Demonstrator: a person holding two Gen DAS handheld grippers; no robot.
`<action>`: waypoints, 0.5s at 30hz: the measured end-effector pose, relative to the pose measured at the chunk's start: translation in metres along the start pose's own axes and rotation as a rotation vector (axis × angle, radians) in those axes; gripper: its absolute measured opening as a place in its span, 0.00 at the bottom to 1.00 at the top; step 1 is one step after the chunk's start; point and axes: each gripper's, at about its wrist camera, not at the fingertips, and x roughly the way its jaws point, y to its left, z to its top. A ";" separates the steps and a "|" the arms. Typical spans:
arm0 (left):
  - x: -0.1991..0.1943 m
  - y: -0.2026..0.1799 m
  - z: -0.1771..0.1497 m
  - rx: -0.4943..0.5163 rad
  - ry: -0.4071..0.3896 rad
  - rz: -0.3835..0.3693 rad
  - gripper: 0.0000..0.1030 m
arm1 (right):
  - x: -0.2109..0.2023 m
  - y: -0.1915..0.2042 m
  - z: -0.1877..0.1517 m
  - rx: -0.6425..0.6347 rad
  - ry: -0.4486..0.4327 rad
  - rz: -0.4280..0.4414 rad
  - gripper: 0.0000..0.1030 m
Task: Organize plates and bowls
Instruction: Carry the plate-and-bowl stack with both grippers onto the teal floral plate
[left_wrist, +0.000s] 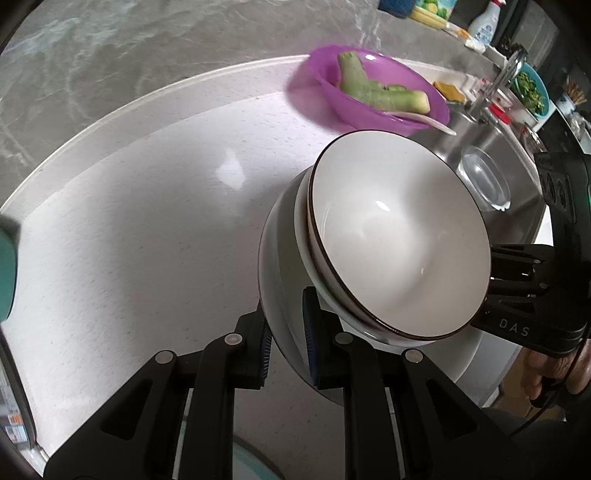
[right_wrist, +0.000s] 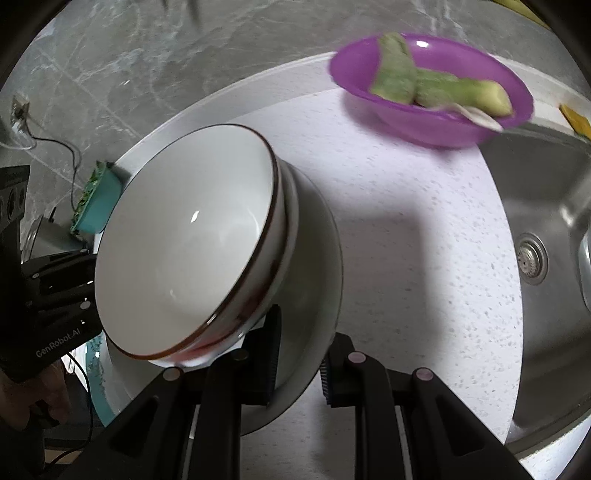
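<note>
A white plate (left_wrist: 280, 258) carries a small stack of white bowls with brown rims (left_wrist: 399, 240), and the whole stack hangs tilted above the white counter. My left gripper (left_wrist: 287, 350) is shut on the plate's rim, its blue pads on either side of the edge. On the opposite side my right gripper (right_wrist: 300, 365) is shut on the same plate (right_wrist: 317, 258), beside the bowls (right_wrist: 184, 266). Each wrist view shows the other gripper's black body behind the bowls, with its fingertips hidden.
A purple bowl (left_wrist: 376, 92) with green vegetable pieces stands at the back of the counter (left_wrist: 147, 240). To its right lies a steel sink (right_wrist: 554, 258) with a glass bowl (left_wrist: 484, 177) in it. A teal container (right_wrist: 98, 206) sits to the left.
</note>
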 end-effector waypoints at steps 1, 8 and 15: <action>-0.003 0.002 -0.003 -0.008 -0.004 0.002 0.13 | 0.000 0.004 0.001 -0.008 0.000 0.002 0.20; -0.032 0.035 -0.035 -0.087 -0.027 0.018 0.13 | -0.006 0.036 0.010 -0.083 -0.004 0.021 0.20; -0.062 0.067 -0.071 -0.173 -0.049 0.052 0.13 | -0.002 0.079 0.012 -0.174 0.014 0.057 0.20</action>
